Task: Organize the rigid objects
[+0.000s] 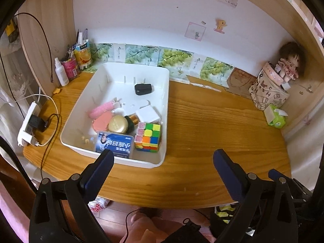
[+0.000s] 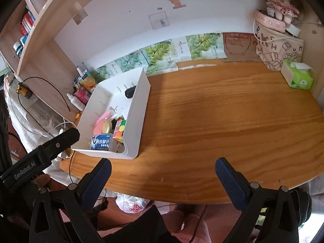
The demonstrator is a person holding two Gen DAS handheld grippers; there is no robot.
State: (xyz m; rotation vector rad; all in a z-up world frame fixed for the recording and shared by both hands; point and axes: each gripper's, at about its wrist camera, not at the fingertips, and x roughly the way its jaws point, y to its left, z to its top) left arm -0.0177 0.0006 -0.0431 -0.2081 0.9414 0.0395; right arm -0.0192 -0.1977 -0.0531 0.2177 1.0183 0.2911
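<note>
Above desk (image 2: 222, 111) — both jaws wide, empty

White bin (image 1: 164, 93) on the orange-brown wood-grain bench (image 1: 212, 125); multicoloured cube (image 1: 148, 137), blue box (image 1: 115, 144), gold lid (image 1: 118, 124), green tissue pack (image 1: 276, 115).

Pretty cozy desk nook: a wooden desk (image 2: 232, 121) tucked between light wood side panels (image 1: 43, 46), with a white wall (image 1: 141, 12) behind it covered in little stickers. Grape-print cards (image 1: 174, 58) line the wall's base, and there's reddish wood flooring (image 1: 115, 212) below the desk edge.
</note>
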